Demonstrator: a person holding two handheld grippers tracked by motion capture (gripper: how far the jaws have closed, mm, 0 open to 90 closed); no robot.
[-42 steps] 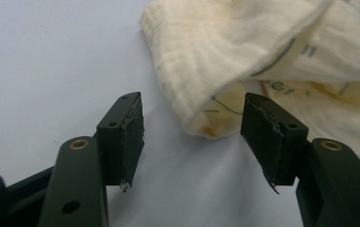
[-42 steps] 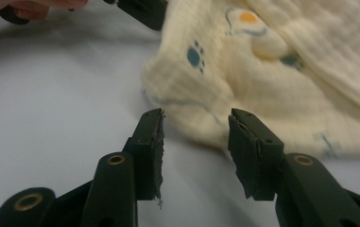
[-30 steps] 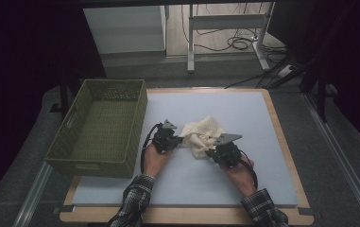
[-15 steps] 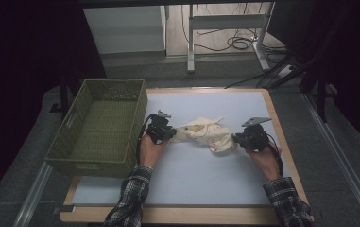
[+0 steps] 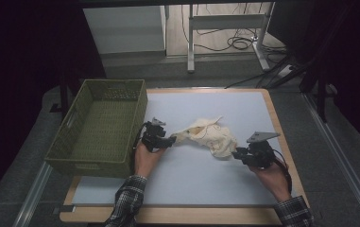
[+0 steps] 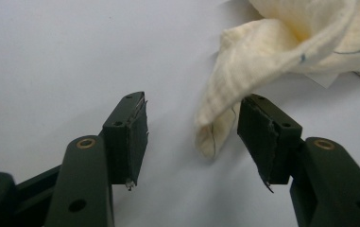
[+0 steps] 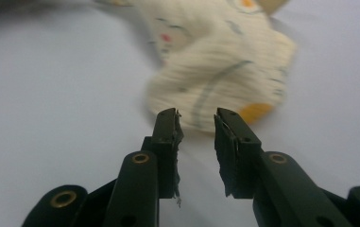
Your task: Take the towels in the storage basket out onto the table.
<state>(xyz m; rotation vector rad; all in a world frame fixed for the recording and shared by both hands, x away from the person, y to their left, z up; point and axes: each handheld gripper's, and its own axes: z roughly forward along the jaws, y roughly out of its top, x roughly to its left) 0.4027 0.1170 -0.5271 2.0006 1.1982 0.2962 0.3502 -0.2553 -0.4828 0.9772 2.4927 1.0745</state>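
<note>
Right gripper (image 5: 236,153) — jaws narrowly parted, just opened, empty, close to the cloth's (image 5: 210,137) near end. Left gripper (image 5: 170,140) — jaws half open, just opened; a cloth corner lies between them, unpinched. Cloth, mid-table beside the basket (image 5: 97,127): judged light, limp; best pinched at corners.

The basket (image 5: 97,127) walled off my left, hard beside my left gripper (image 5: 168,140). The cloth (image 5: 208,137) lay between my grippers. Near, far and right, the table (image 5: 192,170) lay open.
</note>
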